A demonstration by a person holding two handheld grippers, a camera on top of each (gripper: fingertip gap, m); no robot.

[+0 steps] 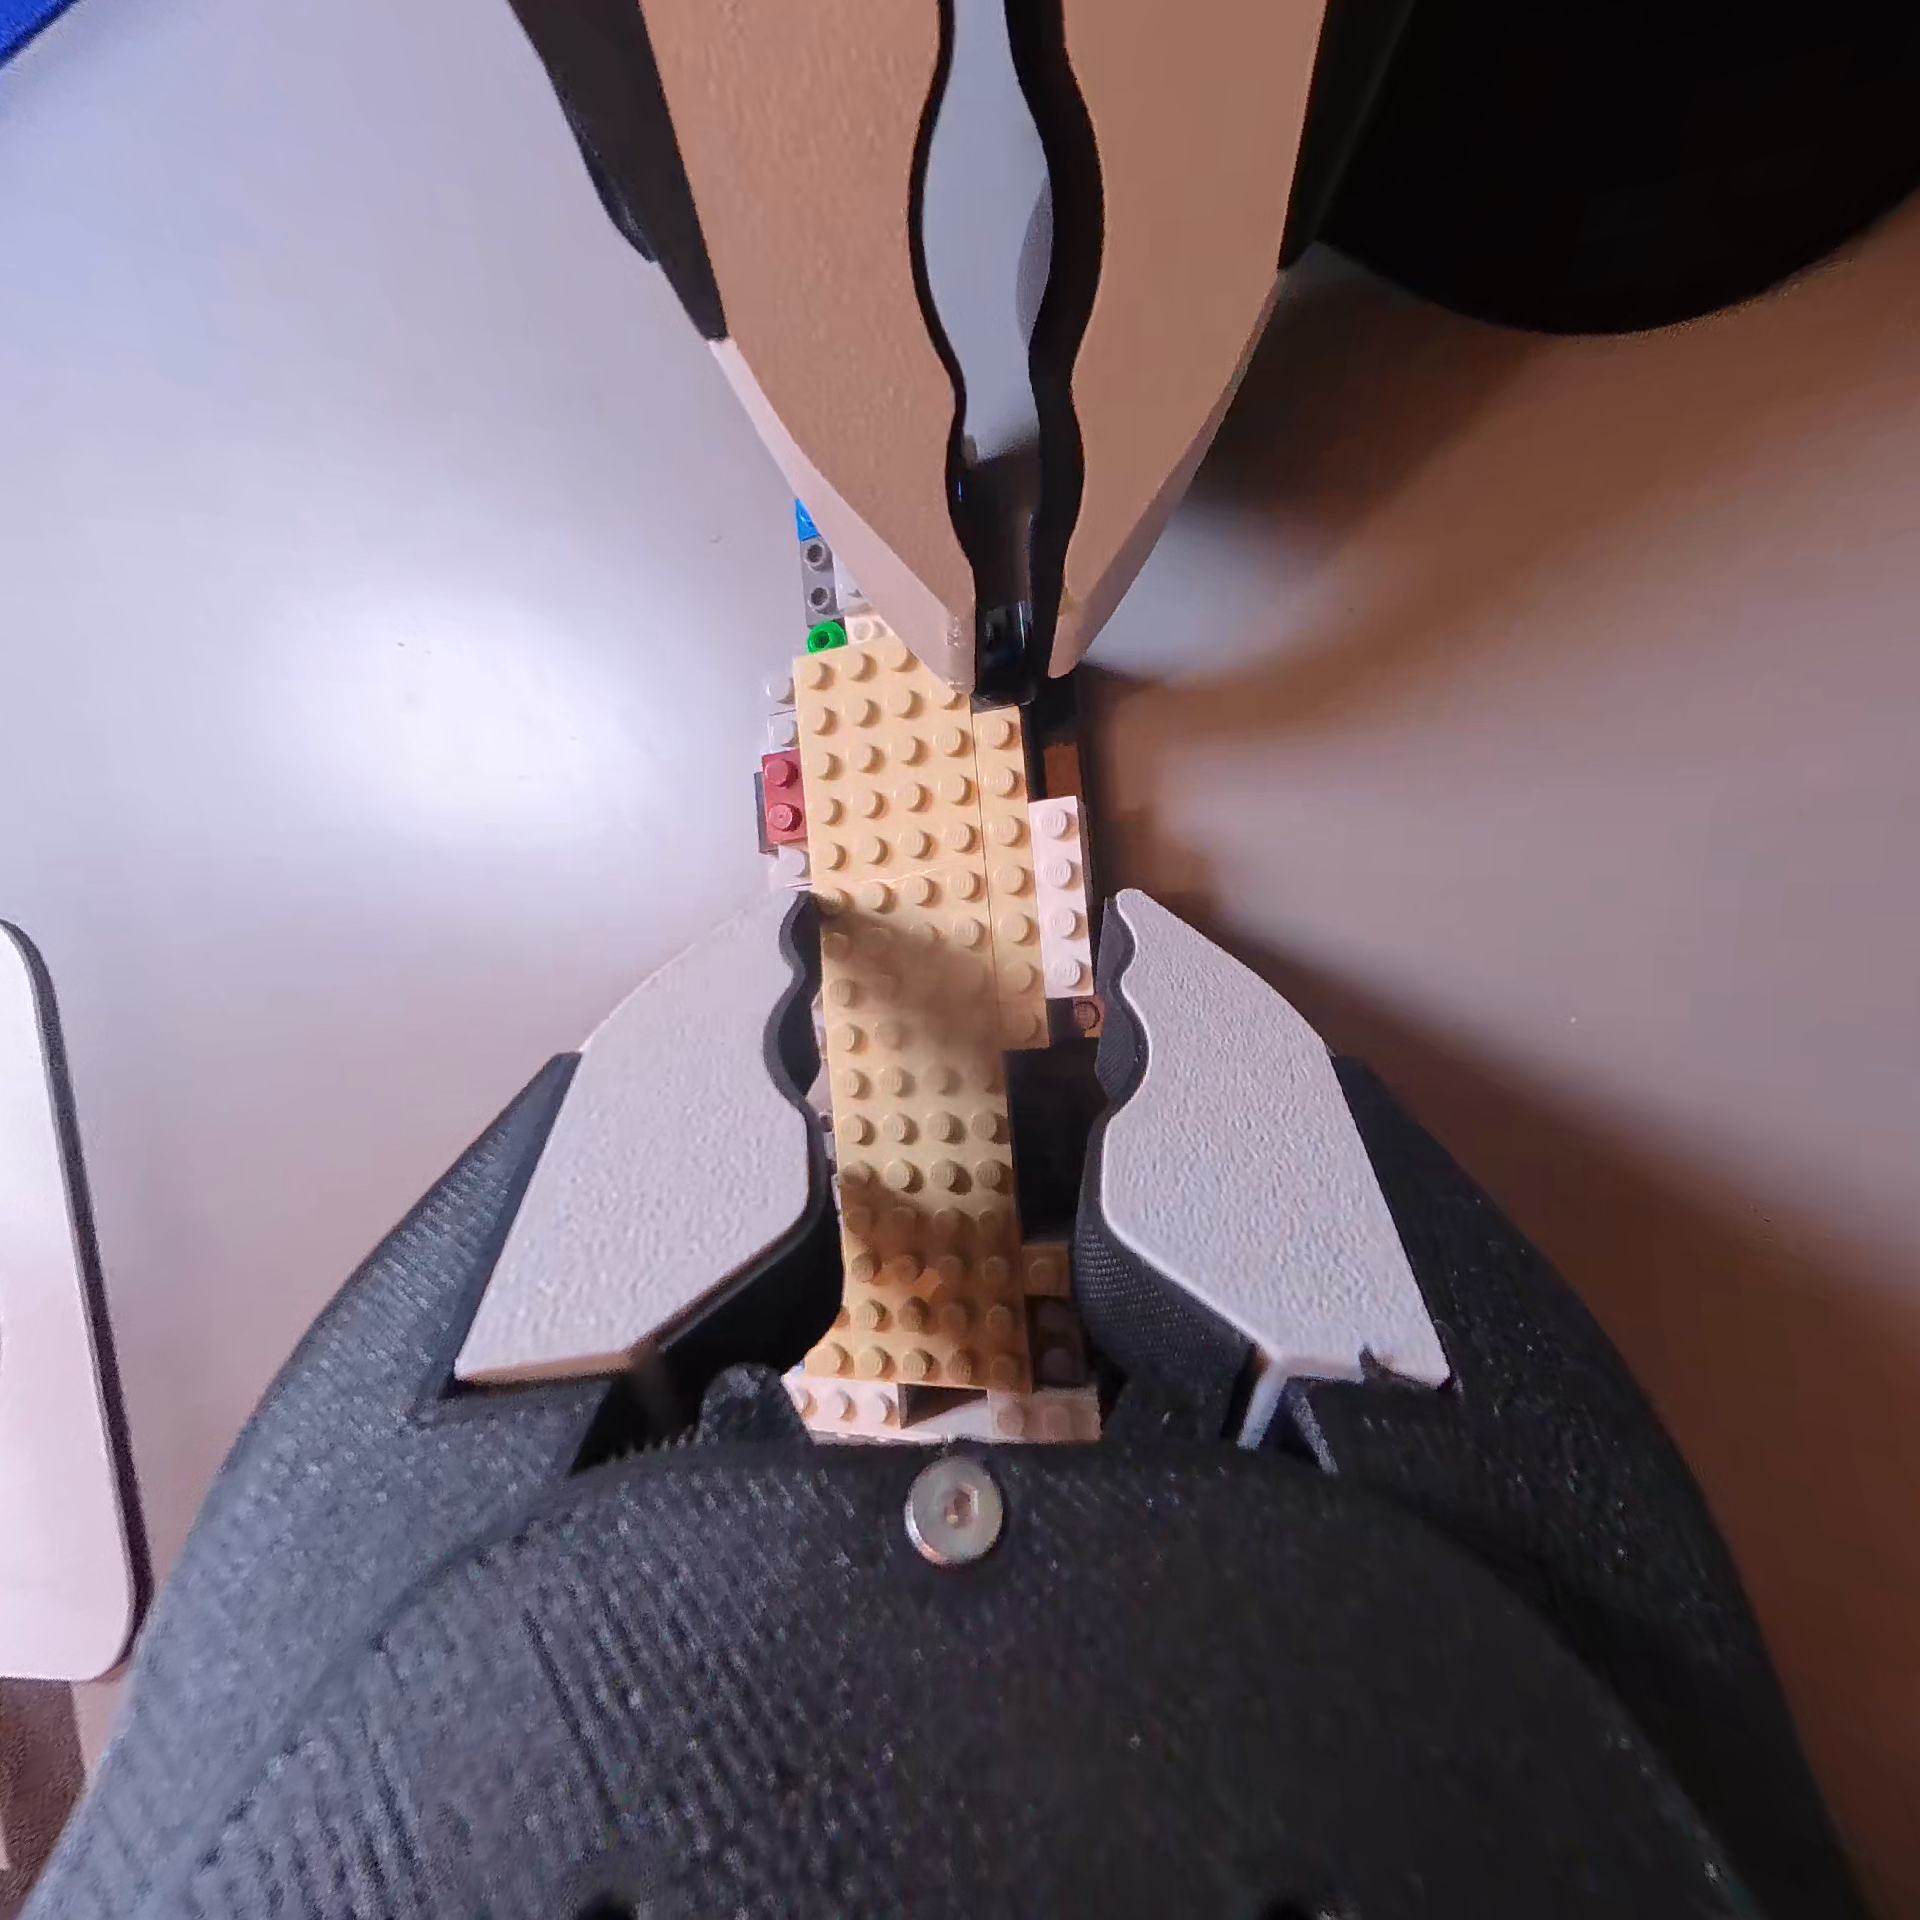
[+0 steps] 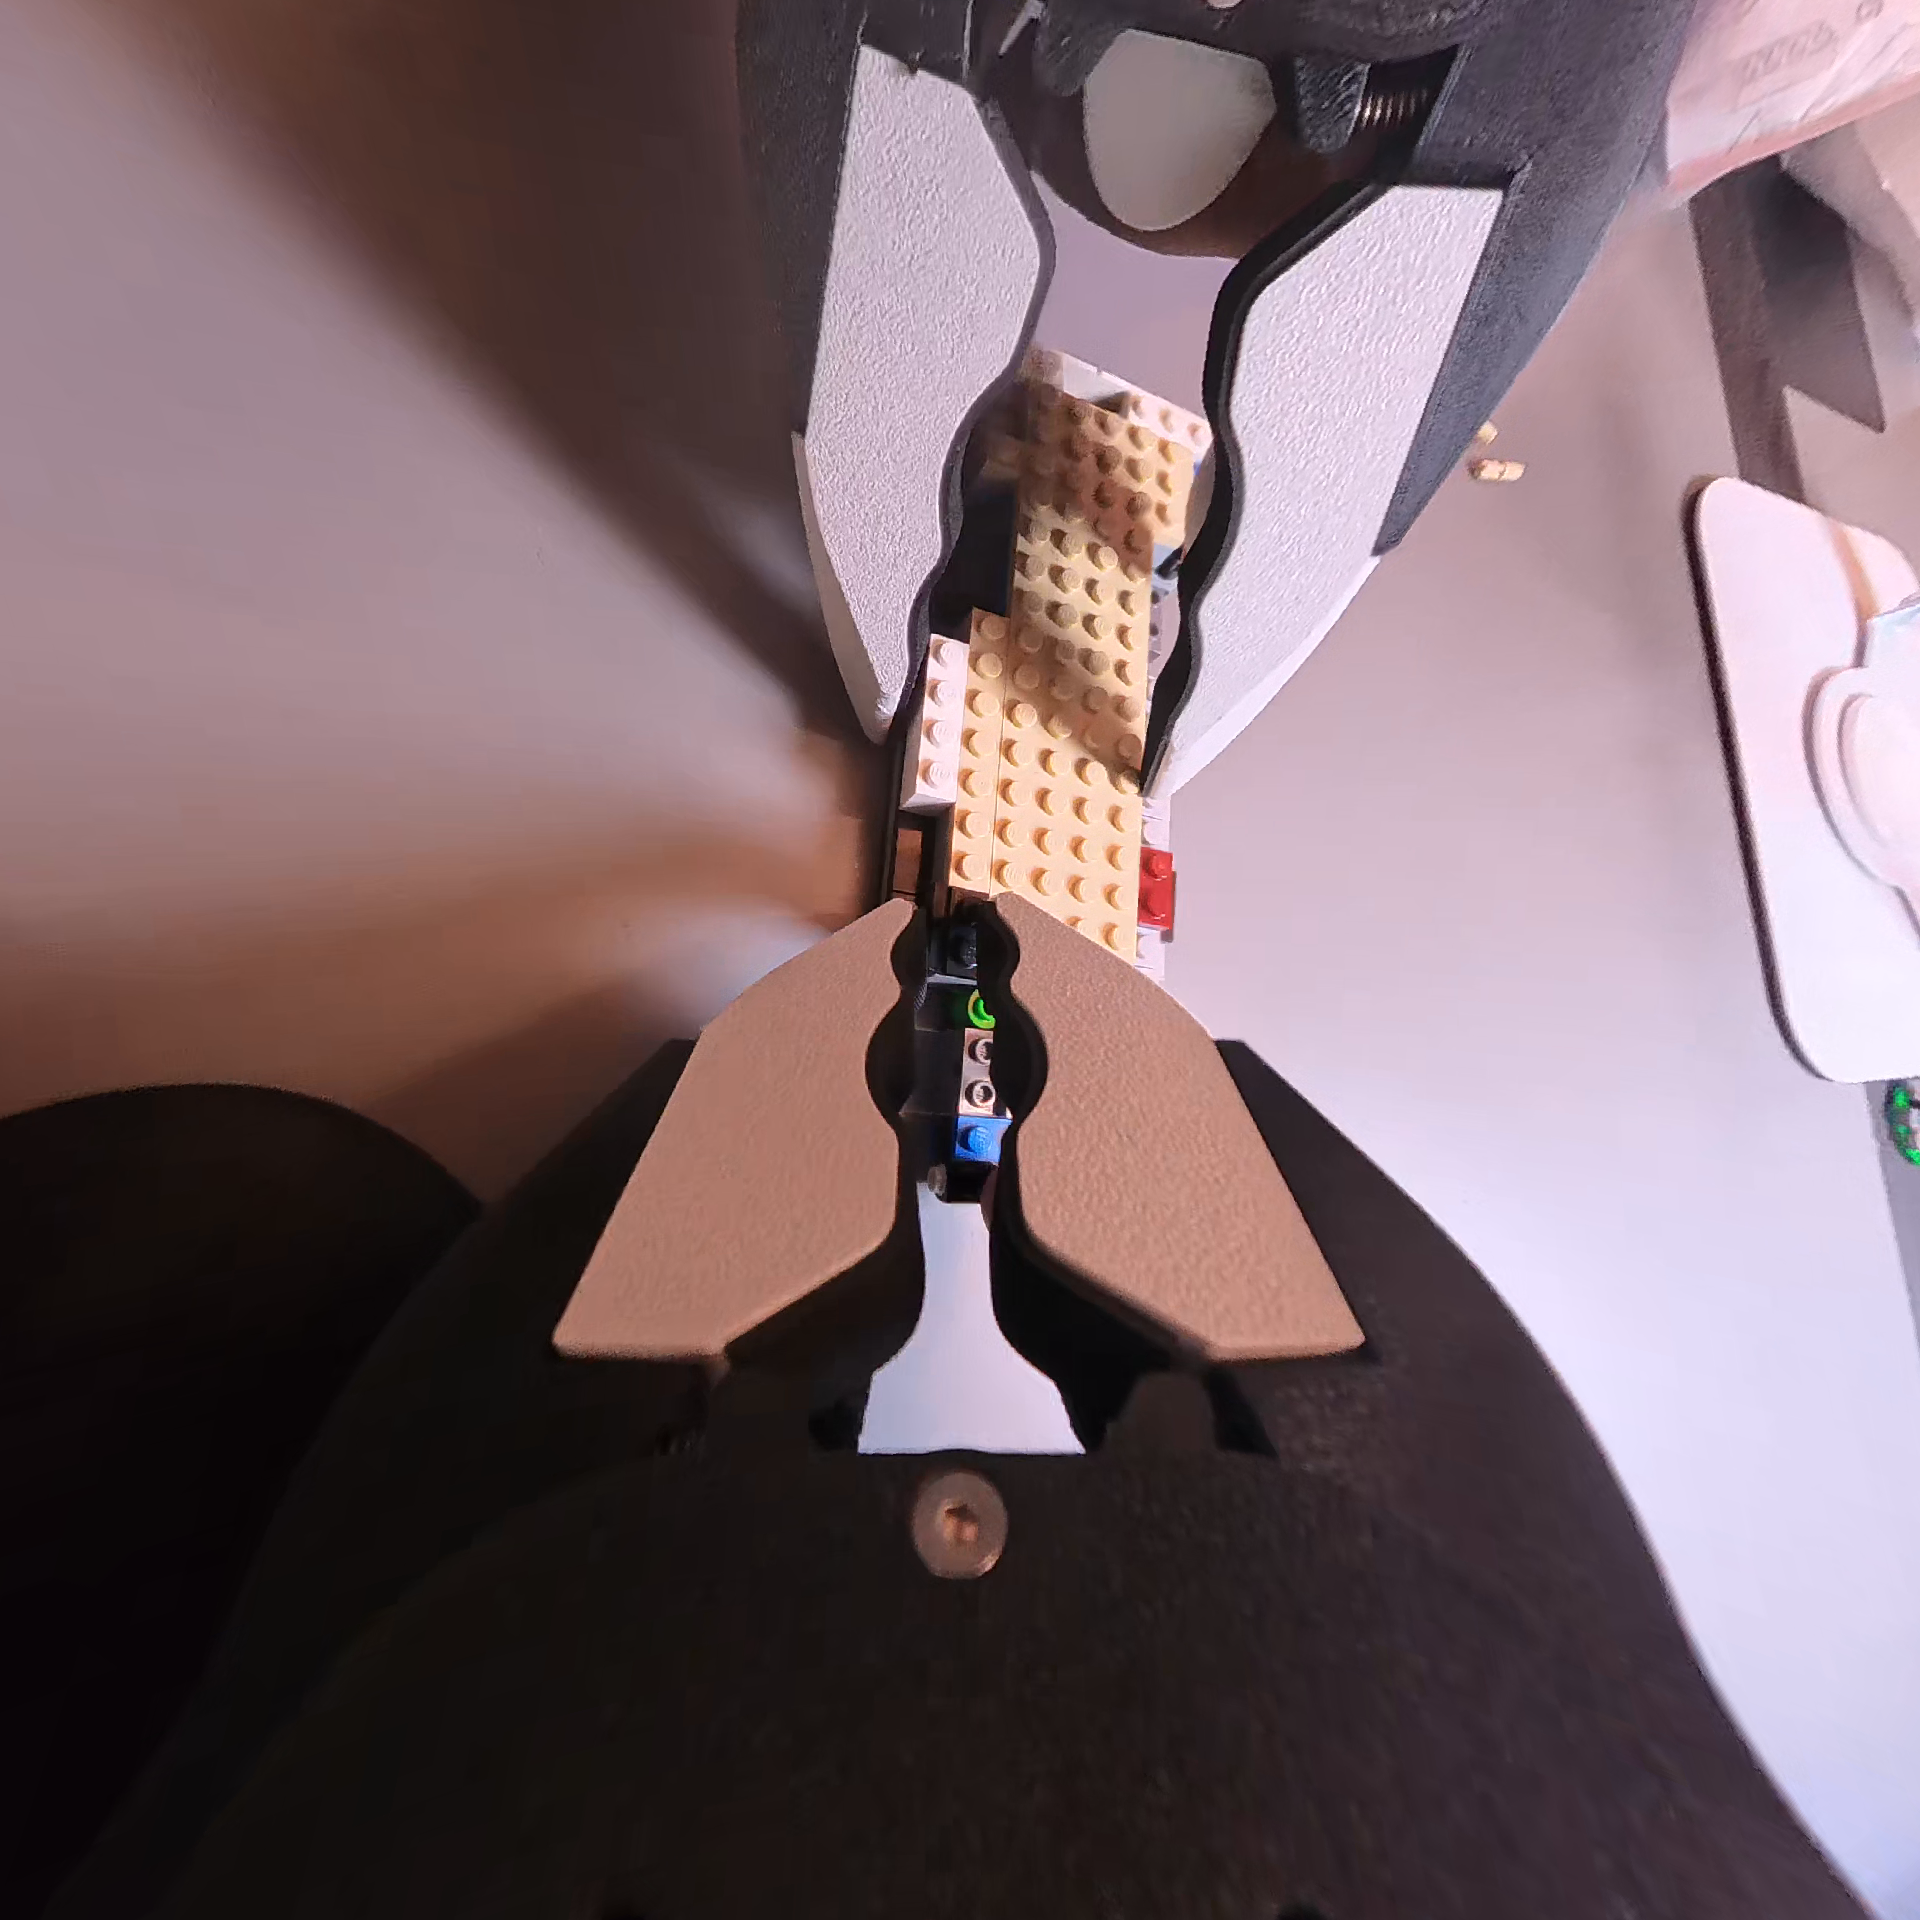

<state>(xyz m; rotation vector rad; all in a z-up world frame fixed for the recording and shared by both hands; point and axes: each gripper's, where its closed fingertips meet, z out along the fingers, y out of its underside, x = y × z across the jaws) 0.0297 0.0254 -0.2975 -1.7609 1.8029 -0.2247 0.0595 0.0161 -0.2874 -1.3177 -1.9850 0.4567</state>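
Left wrist view: tan studded brick build (image 1: 914, 935) lies on the worktop (image 1: 364, 520), long axis running straight between both claws. Left claw (image 1: 951, 940) straddles its near half, jaws wide, pads apart from it. Right claw (image 2: 961, 935), opposite, pinches a small black brick (image 2: 961, 951) at the far end.

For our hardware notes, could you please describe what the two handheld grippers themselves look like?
Both share one design. The left gripper has two pale grey, grainy-faced fingers with wavy black inner pads, set in a black, ribbed printed body with a silver hex screw at the centre. The right gripper looks the same, though its fingers appear tan in warm light. No cables or sleeves show.
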